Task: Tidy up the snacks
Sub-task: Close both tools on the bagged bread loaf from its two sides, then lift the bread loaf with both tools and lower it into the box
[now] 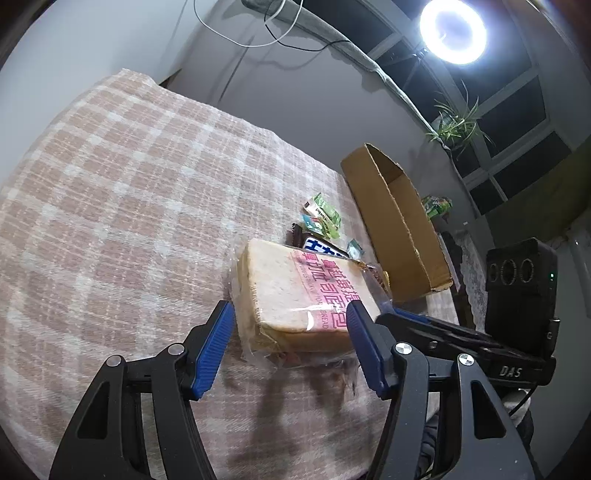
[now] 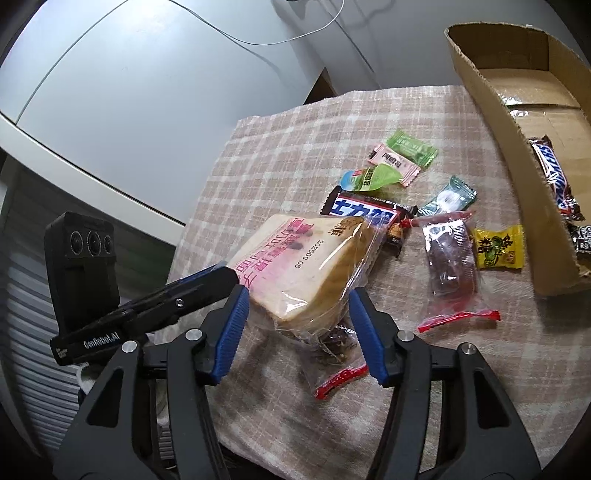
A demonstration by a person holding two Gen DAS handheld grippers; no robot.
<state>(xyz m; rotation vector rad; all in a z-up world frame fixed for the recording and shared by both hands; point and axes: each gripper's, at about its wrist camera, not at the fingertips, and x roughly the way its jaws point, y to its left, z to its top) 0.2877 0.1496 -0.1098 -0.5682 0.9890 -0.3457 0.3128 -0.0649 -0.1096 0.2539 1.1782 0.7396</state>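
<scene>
A bagged toast bread pack [image 1: 295, 295] with pink print lies tilted on the checked cloth; it also shows in the right wrist view [image 2: 306, 266]. My left gripper [image 1: 291, 321] is open with its blue pads on either side of the pack's near end. My right gripper [image 2: 299, 306] is open around the pack's near corner from the other side. Behind the bread lie a Snickers bar [image 2: 365, 210] and several small candies [image 2: 402, 155]. An open cardboard box [image 2: 517, 147] on the right holds another Snickers bar [image 2: 554, 177].
A clear pouch with red ends [image 2: 450, 266] and a yellow candy [image 2: 498, 247] lie right of the bread. Another red-edged packet [image 2: 340, 369] lies under it. The checked cloth [image 1: 129, 221] stretches left. A ring light [image 1: 452, 31] and a plant [image 1: 454, 125] stand beyond the box [image 1: 395, 221].
</scene>
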